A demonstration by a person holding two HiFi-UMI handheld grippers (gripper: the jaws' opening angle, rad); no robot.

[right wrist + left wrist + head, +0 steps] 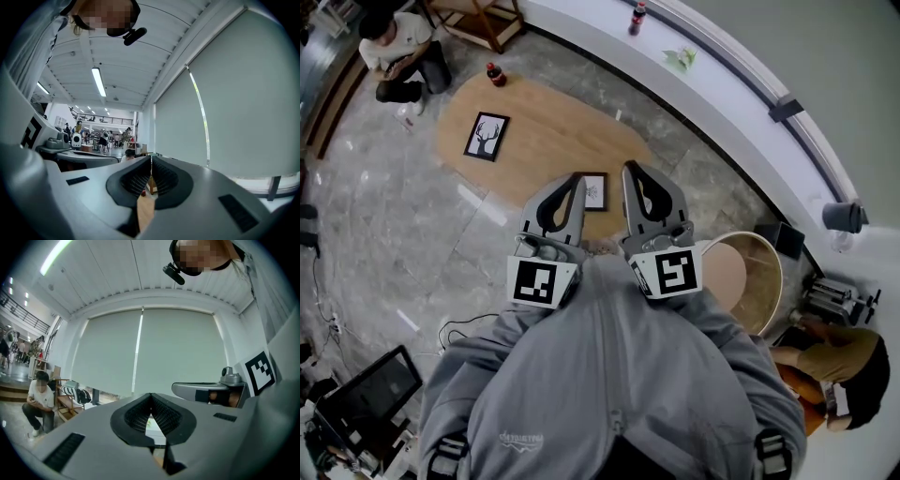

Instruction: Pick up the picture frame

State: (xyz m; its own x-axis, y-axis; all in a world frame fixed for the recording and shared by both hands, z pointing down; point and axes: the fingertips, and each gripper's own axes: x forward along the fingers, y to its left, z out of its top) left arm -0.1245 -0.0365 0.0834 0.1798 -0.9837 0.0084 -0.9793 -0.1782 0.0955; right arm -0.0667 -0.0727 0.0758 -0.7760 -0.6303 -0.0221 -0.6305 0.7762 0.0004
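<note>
– Black picture frame [487, 137] with an antler print, lying flat on the oval wooden table [553, 122], toward the left end as the head view shows it.

– Is that the only frame?

– No. A smaller picture frame [593, 191], dark-edged with a pale mat, lies on the same table at its near edge. In the head view it shows between the tips of the two grippers, and they partly cover it.

– Does either gripper hold one?

– Neither. The left gripper [573, 180] has its jaws pressed together with nothing between them. In the left gripper view the ribbed pads [139, 413] meet at the tip. The right gripper [631, 170] is the same: pads [134, 181] together, empty.

– How are they carried?

– Side by side, close in front of the person's grey jacket [609, 375], both pointing out level and off the table. Each gripper view looks across the room at blinds and ceiling, not down at the tabletop.

– And around the table?

– A cola bottle [495, 74] stands at the far edge, beyond the black frame. A person [398, 47] crouches on the marble floor [384, 216] past it. A second bottle [637, 17] stands on the white ledge [722, 103] along the window. A round wooden tub [759, 291] sits on the floor just right of the right gripper.
</note>
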